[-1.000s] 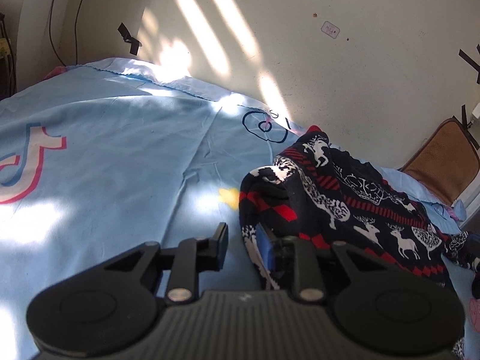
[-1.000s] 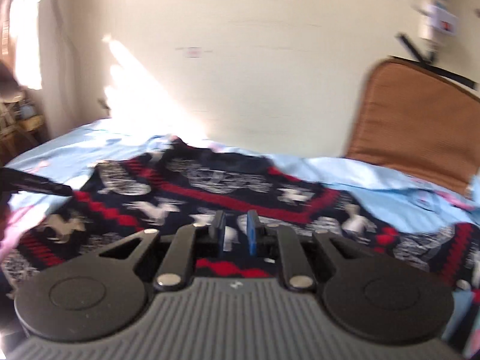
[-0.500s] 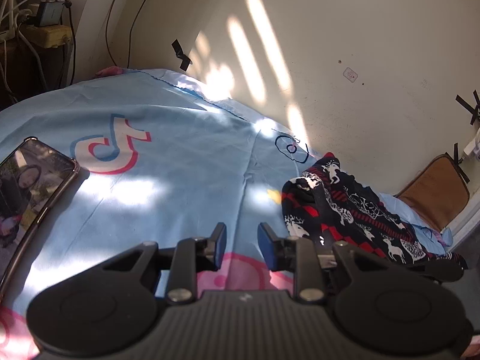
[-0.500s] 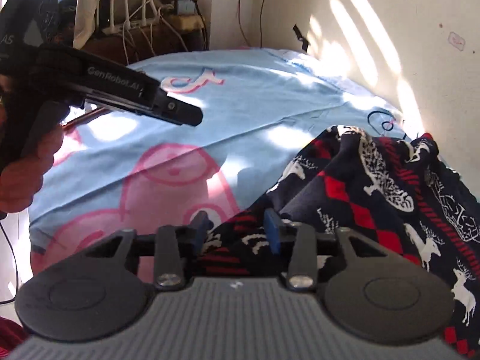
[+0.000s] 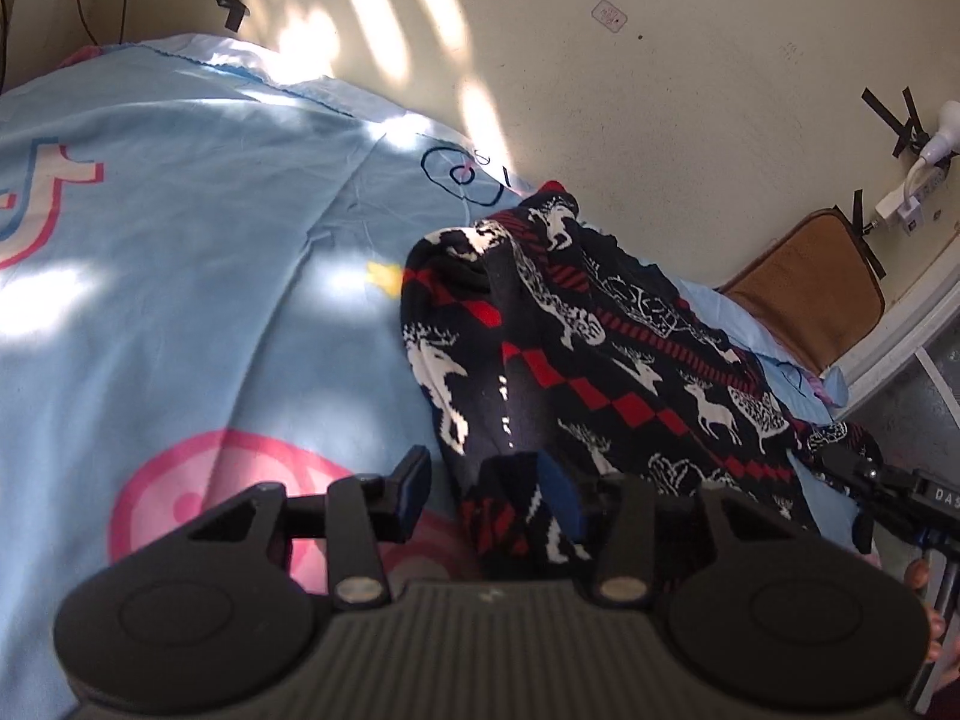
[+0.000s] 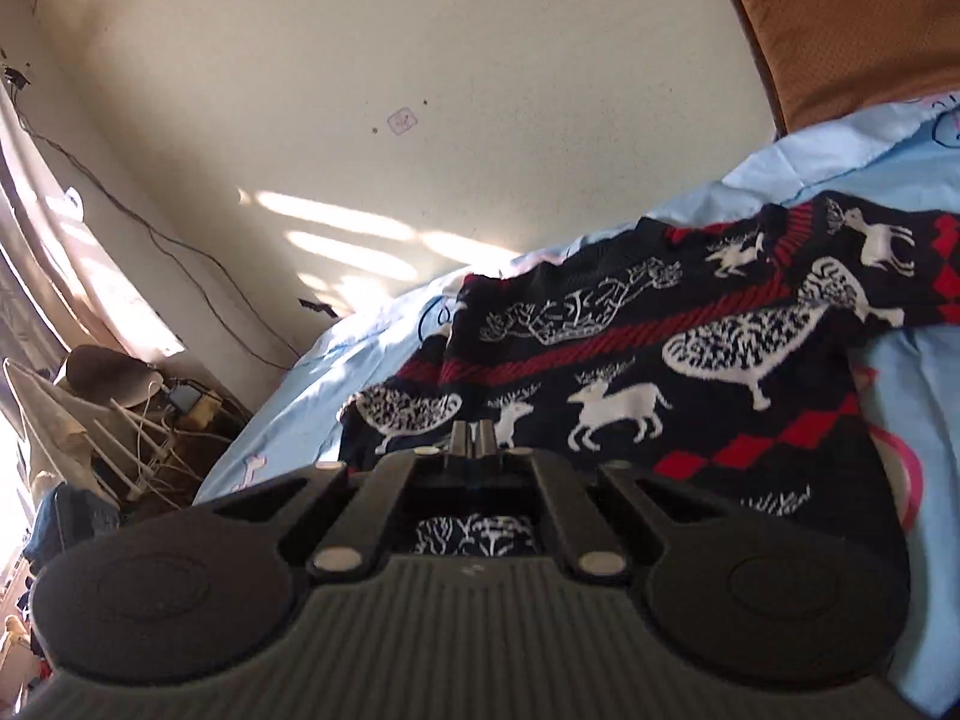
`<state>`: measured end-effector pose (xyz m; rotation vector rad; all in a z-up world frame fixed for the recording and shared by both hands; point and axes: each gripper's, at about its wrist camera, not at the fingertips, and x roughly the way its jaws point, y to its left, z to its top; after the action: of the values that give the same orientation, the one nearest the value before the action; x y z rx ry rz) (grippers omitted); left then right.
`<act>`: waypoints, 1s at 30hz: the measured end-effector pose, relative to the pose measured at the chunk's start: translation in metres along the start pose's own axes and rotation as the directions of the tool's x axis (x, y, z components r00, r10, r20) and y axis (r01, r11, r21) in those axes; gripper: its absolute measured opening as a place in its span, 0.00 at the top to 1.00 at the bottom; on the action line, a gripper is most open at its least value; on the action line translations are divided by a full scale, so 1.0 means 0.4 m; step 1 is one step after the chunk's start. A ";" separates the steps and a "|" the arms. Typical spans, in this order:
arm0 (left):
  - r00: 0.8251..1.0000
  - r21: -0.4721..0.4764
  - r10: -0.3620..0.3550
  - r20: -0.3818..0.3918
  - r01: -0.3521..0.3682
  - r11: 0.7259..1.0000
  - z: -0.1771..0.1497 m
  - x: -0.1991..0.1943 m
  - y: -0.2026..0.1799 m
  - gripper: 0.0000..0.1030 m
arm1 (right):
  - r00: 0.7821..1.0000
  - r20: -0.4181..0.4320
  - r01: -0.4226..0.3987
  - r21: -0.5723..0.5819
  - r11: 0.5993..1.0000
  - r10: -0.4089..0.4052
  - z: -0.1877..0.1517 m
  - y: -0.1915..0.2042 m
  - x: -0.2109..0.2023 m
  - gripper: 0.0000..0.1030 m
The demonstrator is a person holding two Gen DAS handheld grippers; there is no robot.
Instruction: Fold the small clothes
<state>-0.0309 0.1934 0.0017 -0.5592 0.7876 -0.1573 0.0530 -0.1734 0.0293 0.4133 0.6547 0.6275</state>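
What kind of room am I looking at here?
Most likely a bedroom at home. A light blue bedsheet with cartoon prints covers a bed set against a bare wall, a reindeer-patterned sweater lies on it, and a charger is plugged in nearby.

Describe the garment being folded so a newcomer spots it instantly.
On the light blue bedsheet along the cream wall lies a dark knit sweater. It is the only dark item there, patterned with white reindeer and red diamonds.
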 end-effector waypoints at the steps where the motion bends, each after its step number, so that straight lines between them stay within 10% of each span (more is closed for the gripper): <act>1: 1.000 -0.021 -0.017 -0.004 0.016 1.000 -0.005 -0.002 0.003 0.63 | 1.000 -0.009 0.002 -0.014 1.000 -0.002 -0.014 -0.003 0.006 0.92; 6: 0.976 -0.259 -0.215 -0.033 0.200 0.945 -0.038 0.001 0.060 0.80 | 0.989 -0.119 0.082 -0.077 0.994 -0.091 -0.077 -0.045 0.062 0.87; 10: 0.963 -0.389 -0.268 0.018 0.253 0.886 -0.059 0.019 0.090 0.86 | 0.994 -0.104 0.017 0.026 1.000 -0.014 -0.088 -0.107 0.056 0.87; 14: 0.947 -0.372 -0.299 0.117 0.321 0.871 -0.018 -0.027 0.080 0.89 | 0.995 -0.093 -0.023 0.088 0.996 0.031 -0.094 -0.123 0.048 0.87; 23: 0.954 -0.244 -0.092 0.285 0.165 0.956 0.111 -0.197 0.094 0.91 | 0.995 -0.083 -0.044 0.143 0.989 0.056 -0.098 -0.142 0.045 0.94; 30: 0.863 -0.163 0.119 0.491 -0.044 0.986 0.202 -0.357 0.103 0.91 | 0.995 -0.082 -0.047 0.154 0.987 0.060 -0.097 -0.146 0.046 0.95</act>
<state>-0.0768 0.3099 0.1153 -0.6688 0.3132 0.1265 0.0621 -0.1983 -0.0380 0.5498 0.7793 0.6514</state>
